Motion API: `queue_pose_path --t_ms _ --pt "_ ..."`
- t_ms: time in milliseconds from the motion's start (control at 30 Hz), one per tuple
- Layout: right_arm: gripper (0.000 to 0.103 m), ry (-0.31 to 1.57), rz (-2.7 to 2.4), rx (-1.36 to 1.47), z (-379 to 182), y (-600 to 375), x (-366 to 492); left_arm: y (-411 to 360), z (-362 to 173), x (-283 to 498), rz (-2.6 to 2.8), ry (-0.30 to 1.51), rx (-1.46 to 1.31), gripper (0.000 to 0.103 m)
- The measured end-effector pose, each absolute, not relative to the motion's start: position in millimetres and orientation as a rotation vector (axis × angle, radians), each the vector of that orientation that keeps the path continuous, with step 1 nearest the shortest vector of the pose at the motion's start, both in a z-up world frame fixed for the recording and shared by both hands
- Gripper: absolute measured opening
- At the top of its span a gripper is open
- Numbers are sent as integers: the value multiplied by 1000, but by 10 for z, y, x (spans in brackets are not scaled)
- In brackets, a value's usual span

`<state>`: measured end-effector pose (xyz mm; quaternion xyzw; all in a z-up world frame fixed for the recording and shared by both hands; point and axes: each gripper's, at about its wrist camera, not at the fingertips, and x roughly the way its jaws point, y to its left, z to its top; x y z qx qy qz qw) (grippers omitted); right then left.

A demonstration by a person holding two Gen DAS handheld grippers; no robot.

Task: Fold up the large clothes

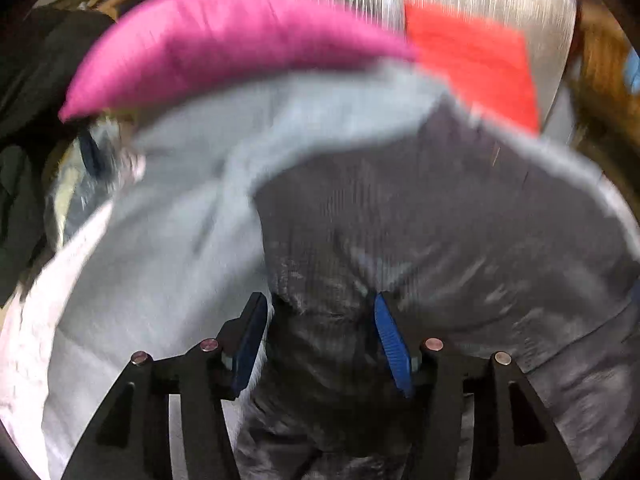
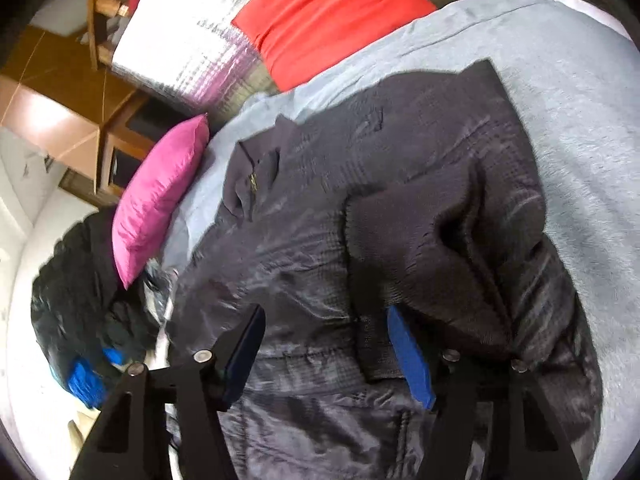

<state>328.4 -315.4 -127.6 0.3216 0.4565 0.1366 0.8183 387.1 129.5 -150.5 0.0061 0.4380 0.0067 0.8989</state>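
Between my left fingers, the dark jacket point(image 1: 400, 216) bunches up; the left gripper point(image 1: 320, 312) stands released, its blue pads set apart with fabric rising in the gap, and I cannot tell whether either pad presses the cloth. My right gripper point(image 2: 326, 324) is also spread wide, hovering over the same jacket, with a folded ribbed cuff or hem lying just beside the right pad. Whether that pad touches the knit is unclear.

No brand, label or writing can be read anywhere; a small metallic zip pull near the collar is the only detail on the cloth, too small to read.

Outward, the jacket lies spread on a pale grey blanket point(image 2: 560, 92) that covers the bed. In the right wrist view its far right corner ends in a clean straight edge, with bare blanket beyond it to the right and far side. To the left, a pink pillow point(image 2: 160, 196) sits close to the jacket's collar side, and a red cushion point(image 2: 328, 12) lies farther off against a silvery quilted cover point(image 2: 188, 40). A heap of dark clothes point(image 2: 80, 280) crowds the near left. The left wrist view is badly motion-blurred.
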Motion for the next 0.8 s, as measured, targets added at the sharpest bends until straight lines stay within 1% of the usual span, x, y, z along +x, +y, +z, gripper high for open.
queue_pose_path --t_ms 33,100,200,267,300,400,433,467,500,600,667,800 --pt "69 946 307 689 -1187 -3160 3279 1282 -1519 3846 26 882 23 58" --pt "76 904 334 687 -1063 -3162 3297 1275 -1503 3849 39 870 27 58" --pt "76 912 332 696 -1126 -3198 3431 1300 -1489 3860 32 875 11 58" --pt "75 978 267 699 -1423 -3277 3582 1340 -1415 3844 36 867 -11 58" --pt "75 972 269 739 -1499 -3322 3596 1341 -1349 3793 46 852 -21 58" --pt "76 916 306 768 -1334 -3364 3515 1264 -1094 3670 41 767 -33 58" --pt "76 883 316 763 -1245 -3397 3458 1219 -1020 3646 34 748 -36 61" --pt "76 861 316 750 -1175 -3427 3417 1156 -948 3618 15 732 -42 66" --pt "76 835 299 733 -1099 -3500 3369 1031 -889 3599 -19 725 -41 67" --pt "76 788 166 691 -1001 -3804 3306 634 -864 3596 -103 723 1 68" --pt "76 812 105 696 -1084 -4010 3374 350 -926 3619 -145 728 34 68" --pt "76 880 95 739 -1303 -4180 3642 -69 -1199 3705 -193 799 70 68"
